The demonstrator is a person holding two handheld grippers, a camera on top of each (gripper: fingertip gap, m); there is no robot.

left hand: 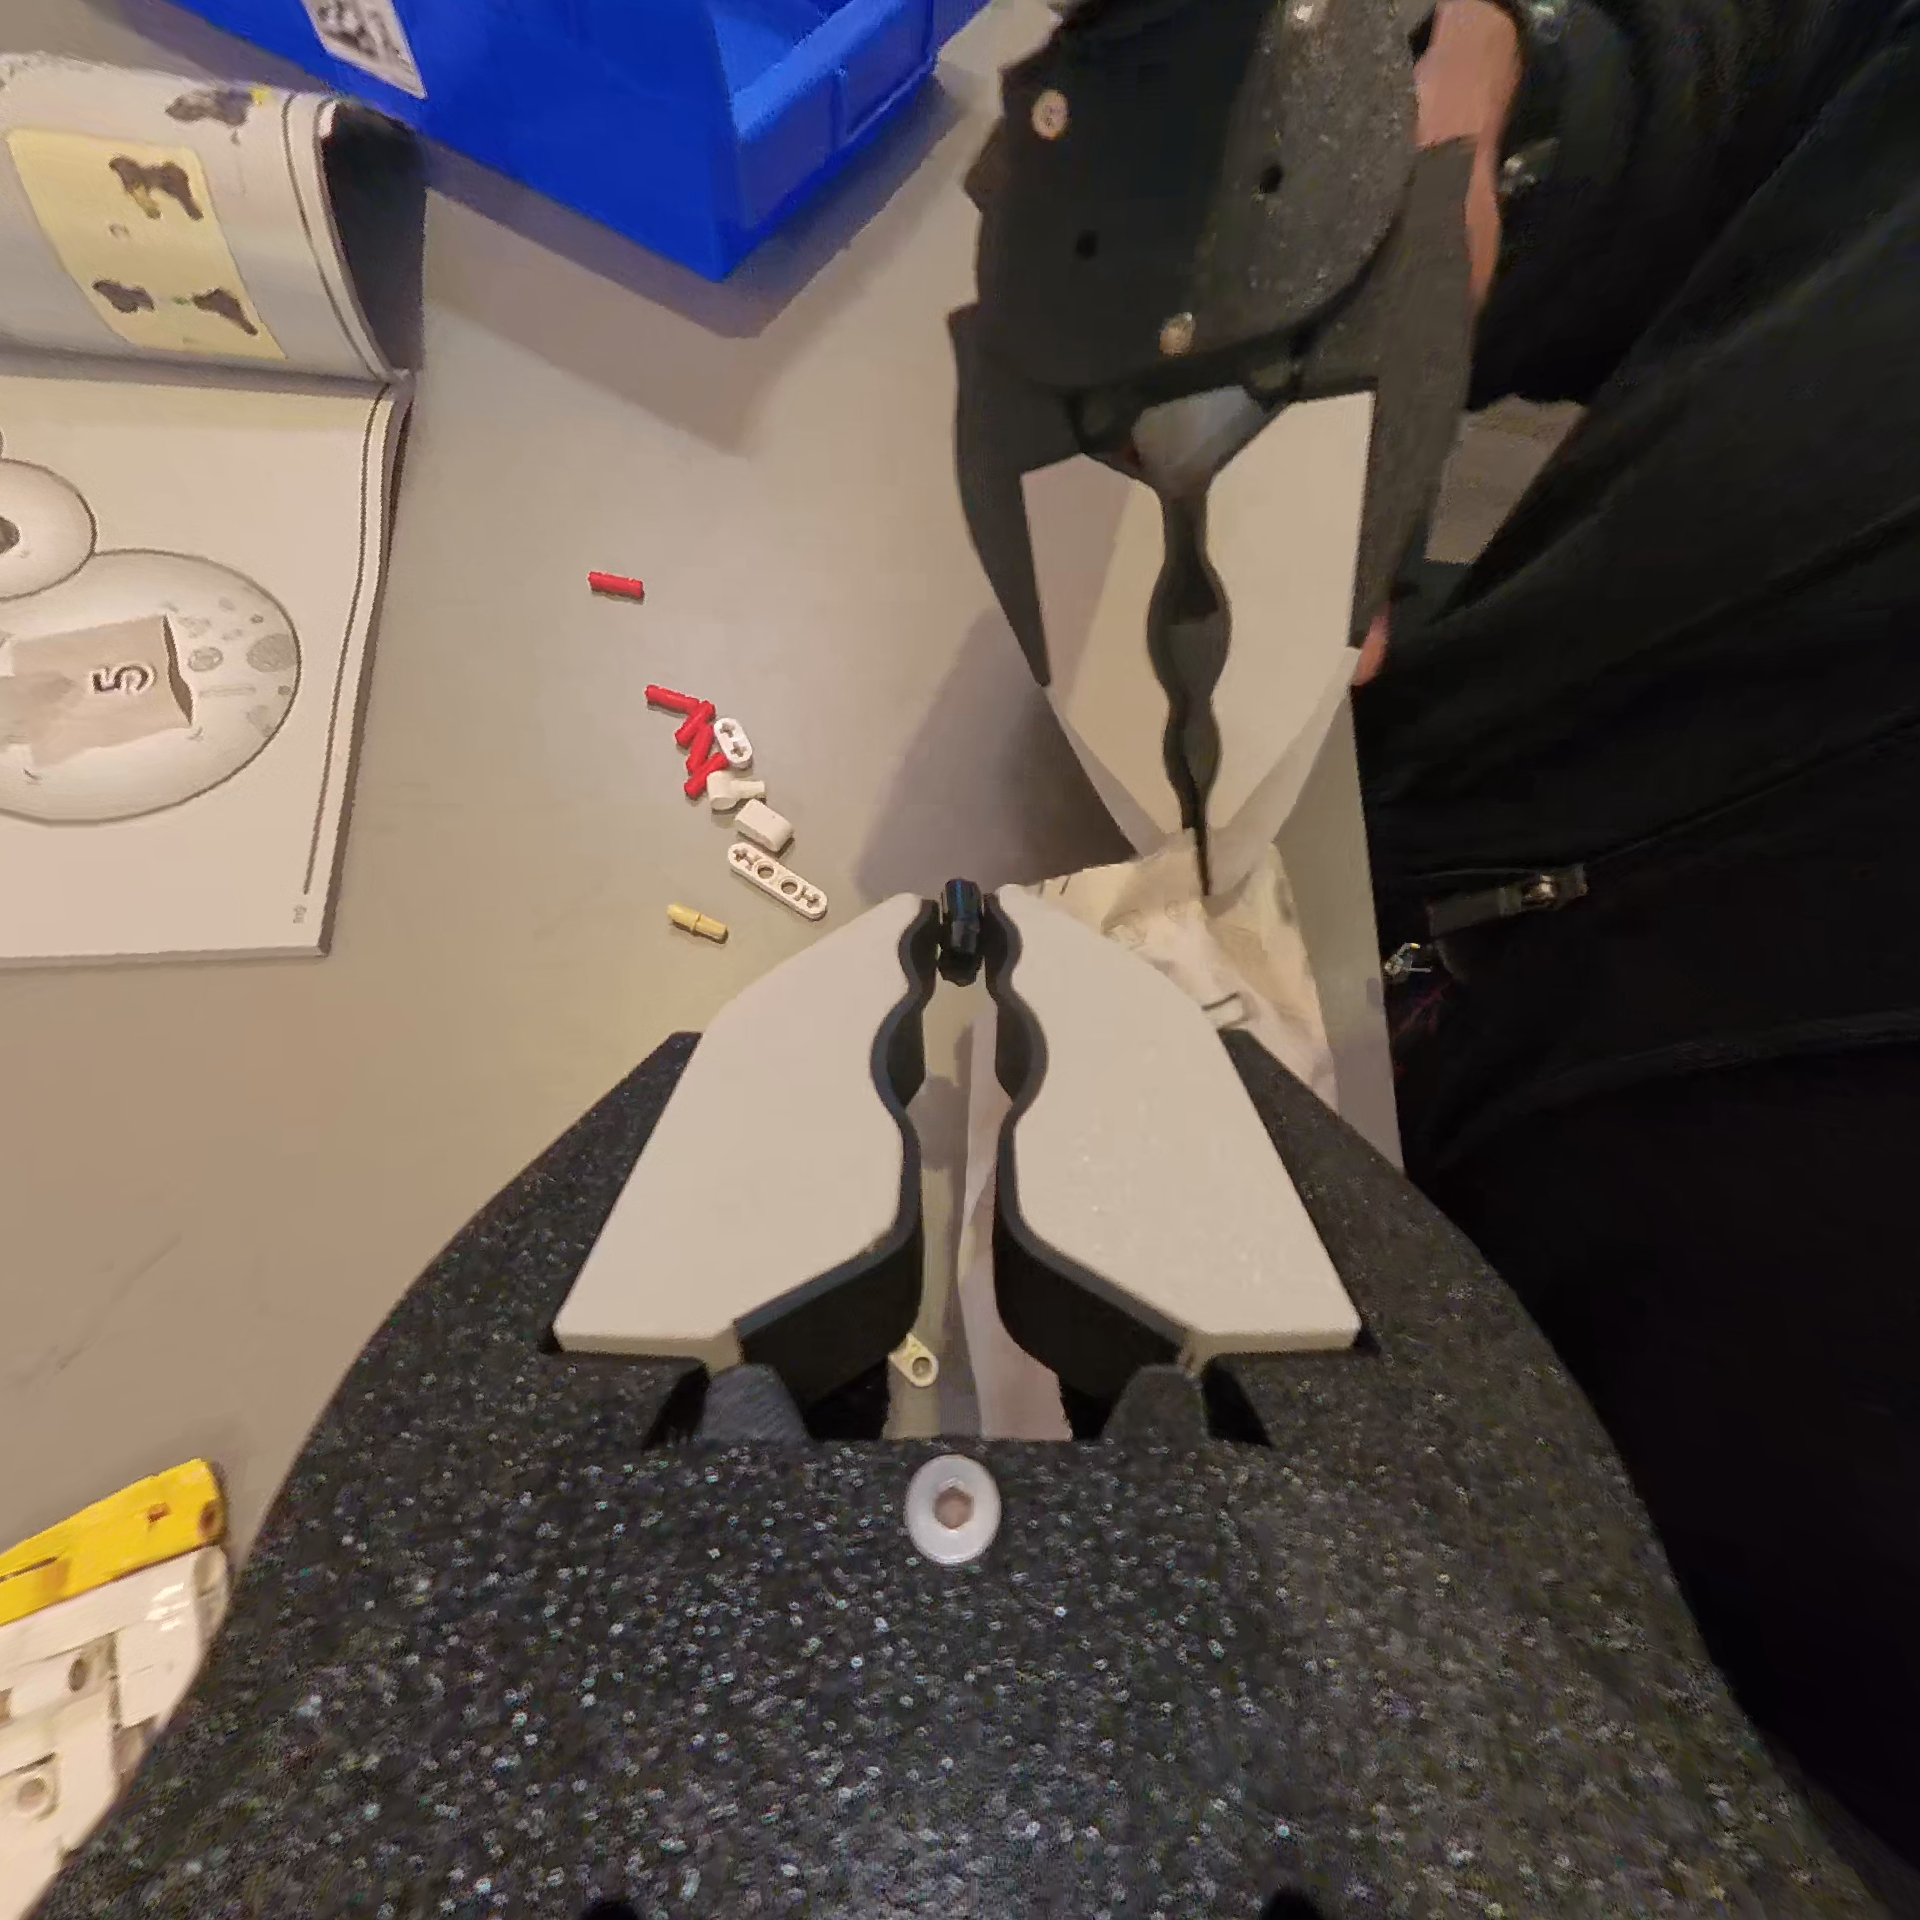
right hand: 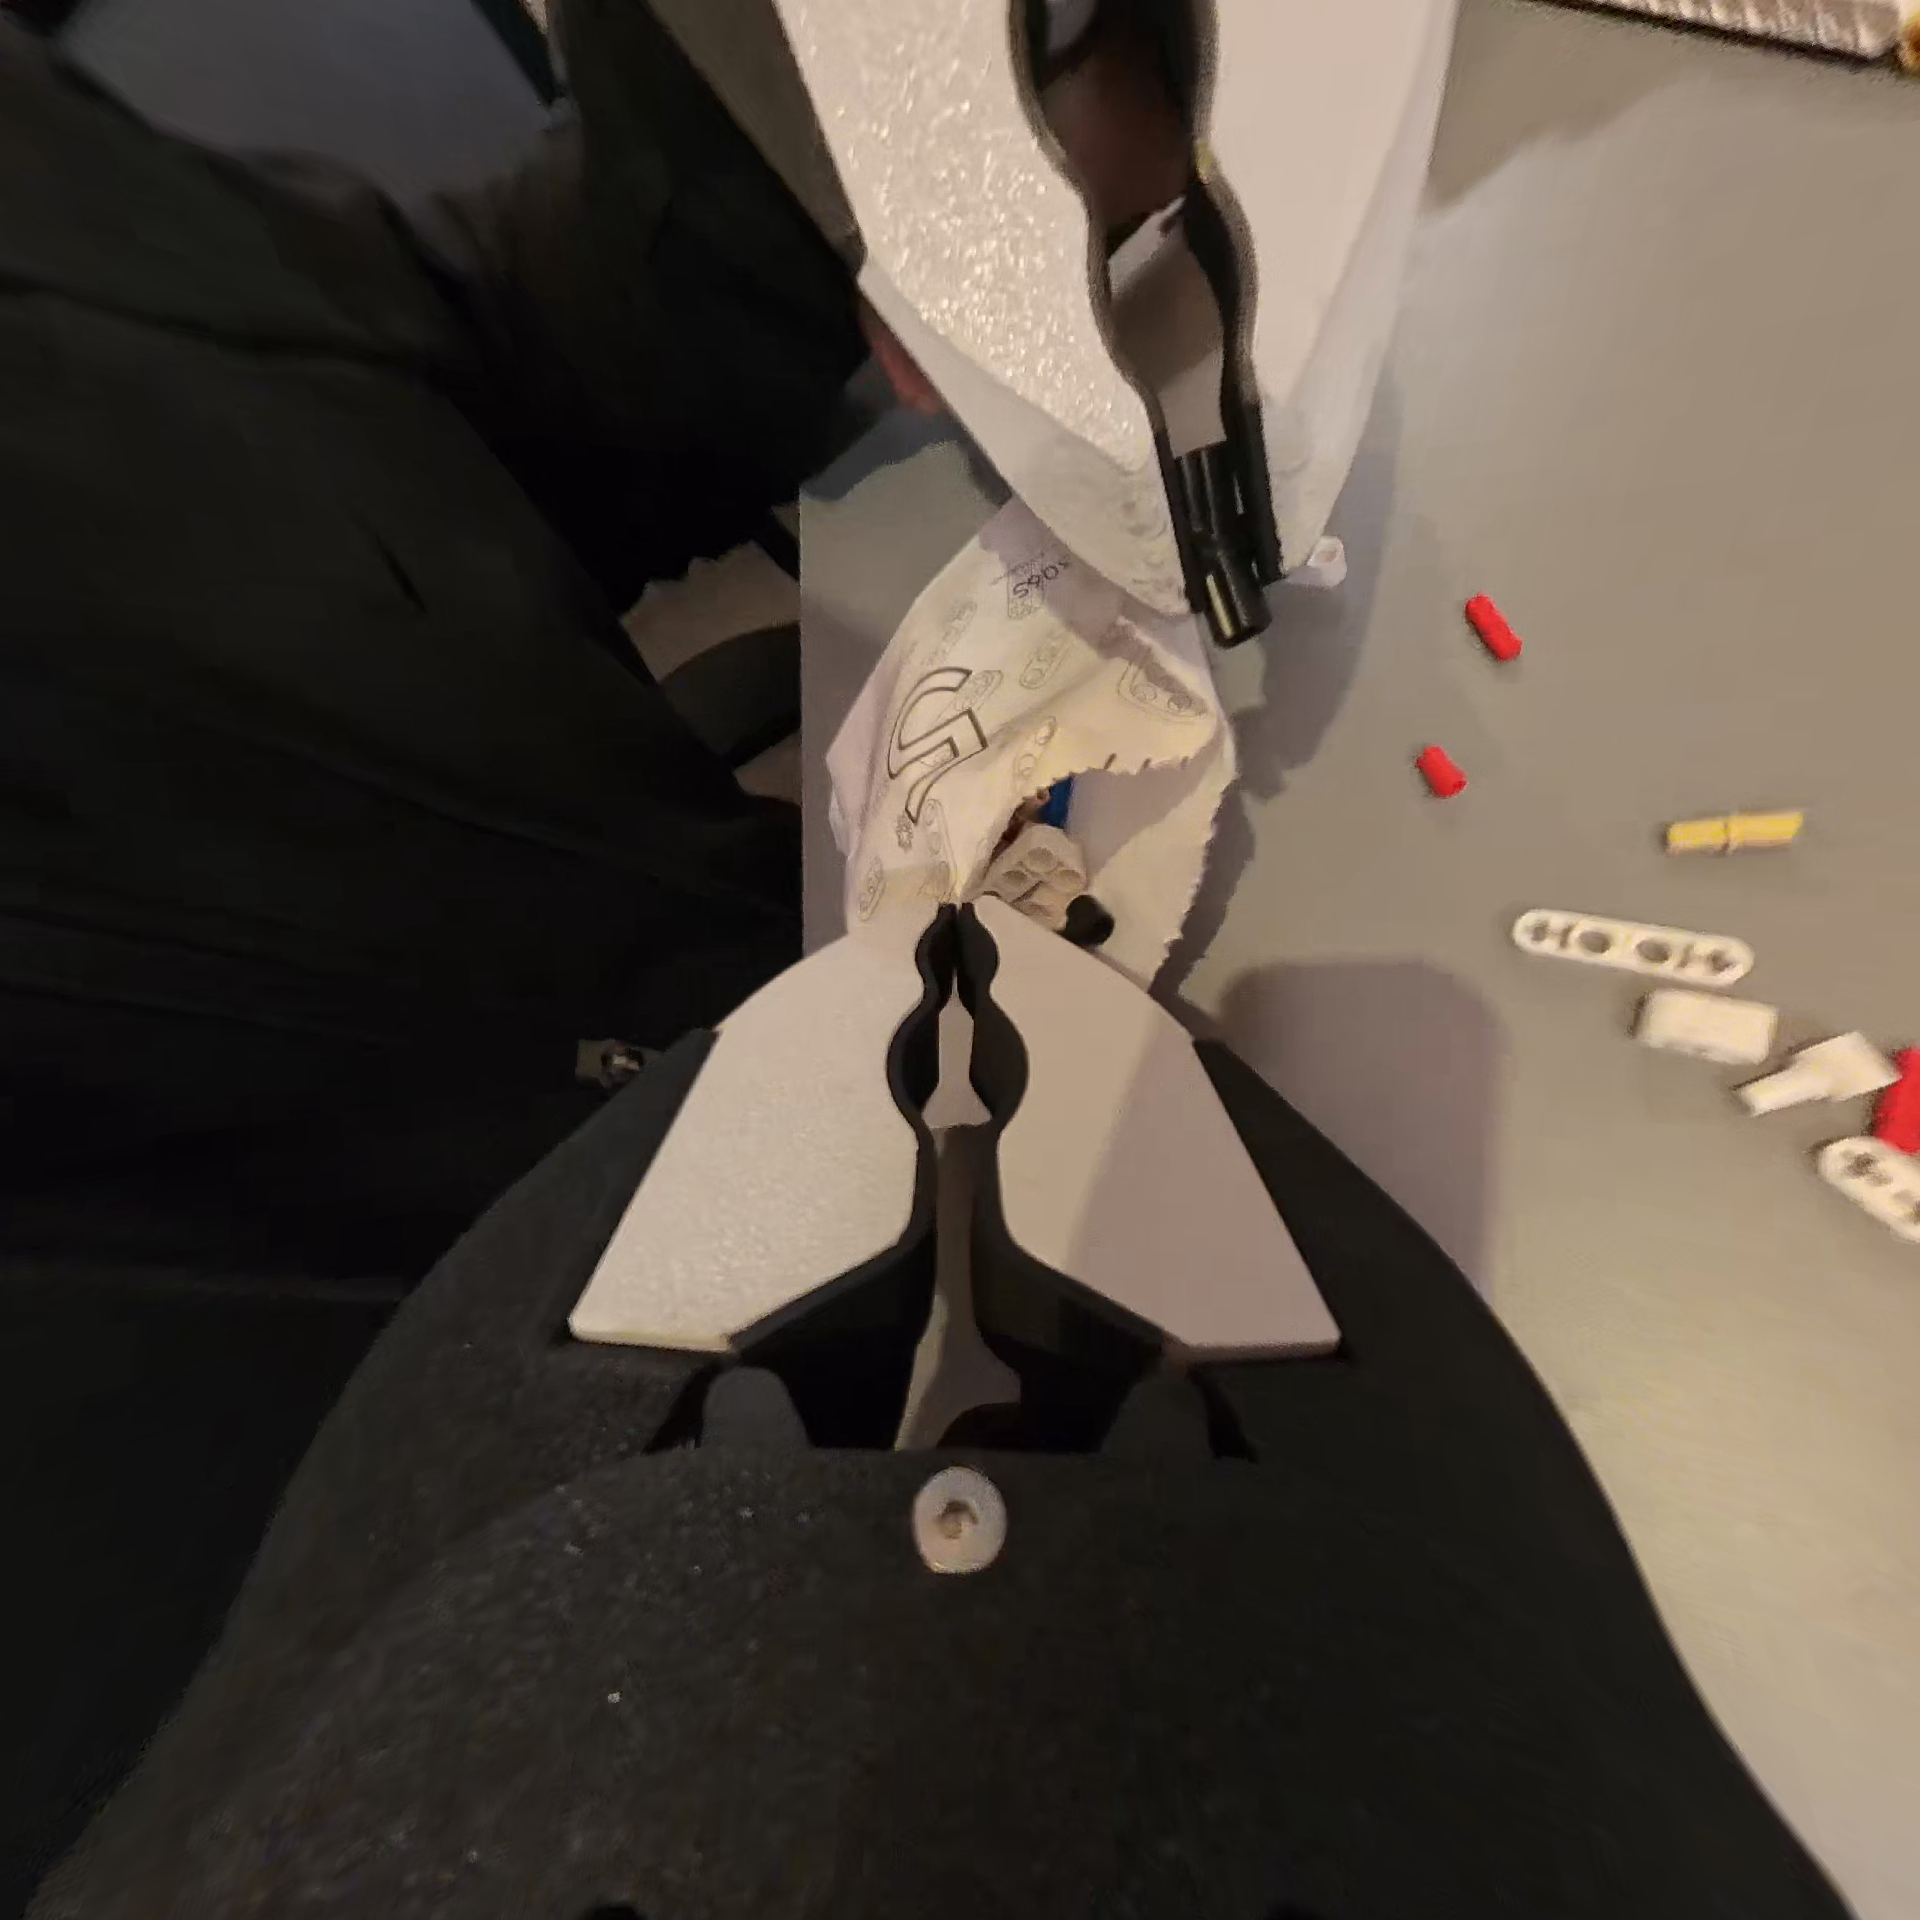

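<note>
My left gripper (left hand: pixel 958 912) is shut on a small black connector pin (left hand: pixel 958 928), held at the fingertips above the grey table (left hand: pixel 520 1039). The pin also shows in the right wrist view (right hand: pixel 1226 566), sticking out of the left gripper's tips. My right gripper (right hand: pixel 957 918) is shut on the edge of a torn white printed paper bag (right hand: pixel 966 727) at the table's edge. In the left wrist view its closed tips (left hand: pixel 1203 862) pinch the bag (left hand: pixel 1195 935). The bag's open mouth shows a white piece (right hand: pixel 1039 868), a black piece (right hand: pixel 1091 920) and something blue inside.
Loose red pins (left hand: pixel 691 743), white beams (left hand: pixel 777 881) and a tan pin (left hand: pixel 696 923) lie on the table left of the bag. An open instruction booklet (left hand: pixel 156 623) and a blue bin (left hand: pixel 644 114) are farther left. A yellow-and-white model (left hand: pixel 94 1621) is at lower left. A person in black clothing (left hand: pixel 1662 935) is on the right. Across from one pair of fingers to the other is roughly 7 cm. To the yellow-and-white model (left hand: pixel 94 1621): left tips about 20 cm, right tips about 25 cm.
</note>
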